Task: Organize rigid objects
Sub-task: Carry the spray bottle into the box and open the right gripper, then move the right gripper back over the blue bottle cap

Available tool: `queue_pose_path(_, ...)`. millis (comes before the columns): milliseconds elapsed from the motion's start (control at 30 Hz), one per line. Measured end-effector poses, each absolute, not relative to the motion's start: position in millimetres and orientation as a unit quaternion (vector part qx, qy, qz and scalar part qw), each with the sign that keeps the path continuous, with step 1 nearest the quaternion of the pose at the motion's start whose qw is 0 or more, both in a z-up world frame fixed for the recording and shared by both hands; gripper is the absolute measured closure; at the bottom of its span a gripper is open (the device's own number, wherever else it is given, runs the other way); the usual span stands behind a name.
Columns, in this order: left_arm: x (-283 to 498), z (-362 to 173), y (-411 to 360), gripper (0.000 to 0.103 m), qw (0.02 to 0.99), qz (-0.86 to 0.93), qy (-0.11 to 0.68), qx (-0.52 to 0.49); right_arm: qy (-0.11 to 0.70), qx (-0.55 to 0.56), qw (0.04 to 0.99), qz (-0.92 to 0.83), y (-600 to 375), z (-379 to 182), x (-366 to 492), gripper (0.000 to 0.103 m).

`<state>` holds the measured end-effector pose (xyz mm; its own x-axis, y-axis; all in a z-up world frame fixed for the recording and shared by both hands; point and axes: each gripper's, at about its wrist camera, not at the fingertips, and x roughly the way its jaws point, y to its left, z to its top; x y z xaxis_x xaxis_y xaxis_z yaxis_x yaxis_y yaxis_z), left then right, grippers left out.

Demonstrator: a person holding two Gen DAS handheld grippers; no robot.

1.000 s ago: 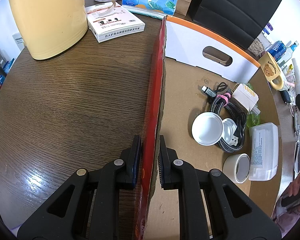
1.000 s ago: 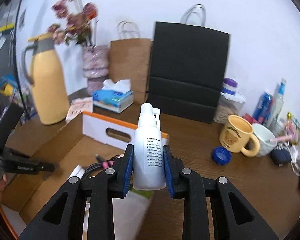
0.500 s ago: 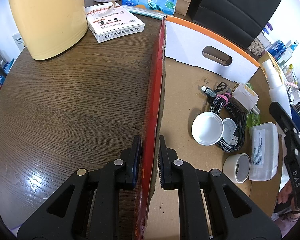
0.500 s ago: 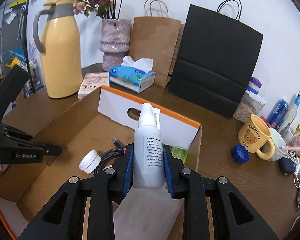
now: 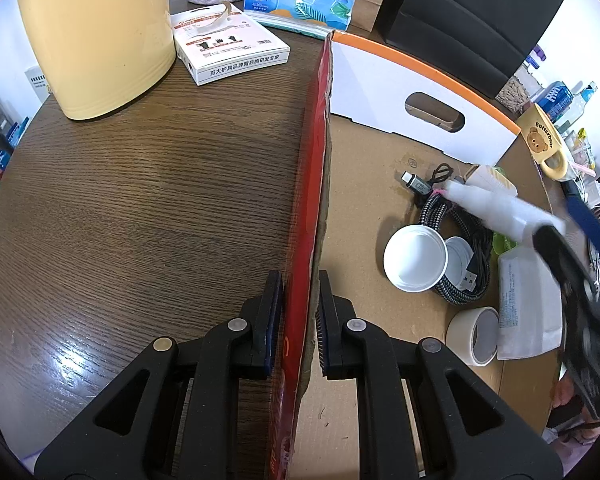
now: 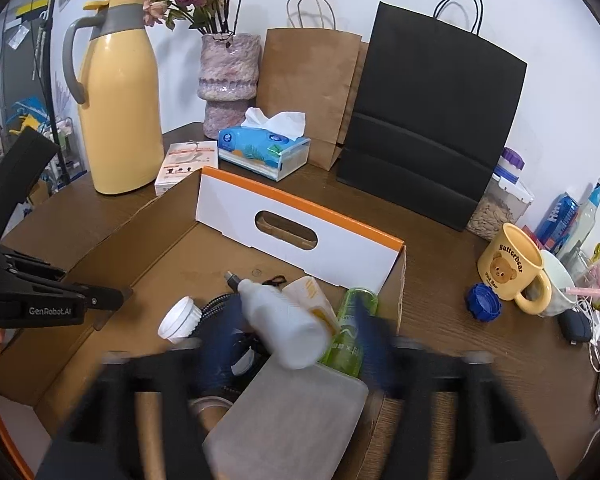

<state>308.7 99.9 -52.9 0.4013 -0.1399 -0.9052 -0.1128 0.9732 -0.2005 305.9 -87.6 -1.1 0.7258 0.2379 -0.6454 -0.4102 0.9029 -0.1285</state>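
White spray bottle (image 6: 284, 328) tumbled free between the just-opened right gripper (image 6: 292, 364) into the box (image 6: 300, 222), joining cable (image 5: 456, 236), tape (image 5: 474, 334) and tub, while the left gripper (image 5: 298, 316) pinched the box's left wall; the cap (image 6: 483, 302) and mug (image 6: 508, 266) remained on the counter (image 6: 460, 344).

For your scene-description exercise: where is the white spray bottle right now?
In the right wrist view the white spray bottle lies tilted inside the cardboard box, between the opened right gripper fingers, beside the green bottle.

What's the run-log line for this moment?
left gripper: shut on box wall | right gripper: jaws just opened, open | spray bottle: released, tipping into cardboard box
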Motion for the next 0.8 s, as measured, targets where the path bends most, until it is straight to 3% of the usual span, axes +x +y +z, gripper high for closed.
queue_pose_path(33,308.9,-53.1,100.2,0.092,0.829,-0.008,0.547,-0.116,0.322,-0.13,0.921,0.176,-87.9,0.8,304.9,0.014)
queue_pose_path(467,308.6,-52.7,99.7,0.092,0.829,-0.008,0.547,-0.116,0.308,-0.113,0.928,0.176,-97.5,9.4,304.7,0.014)
queue_pose_path(800,308.7,-52.8,99.6,0.092,0.829,-0.008,0.547,-0.116,0.296,-0.021,0.951,0.081,-187.8,23.1,341.5,0.014)
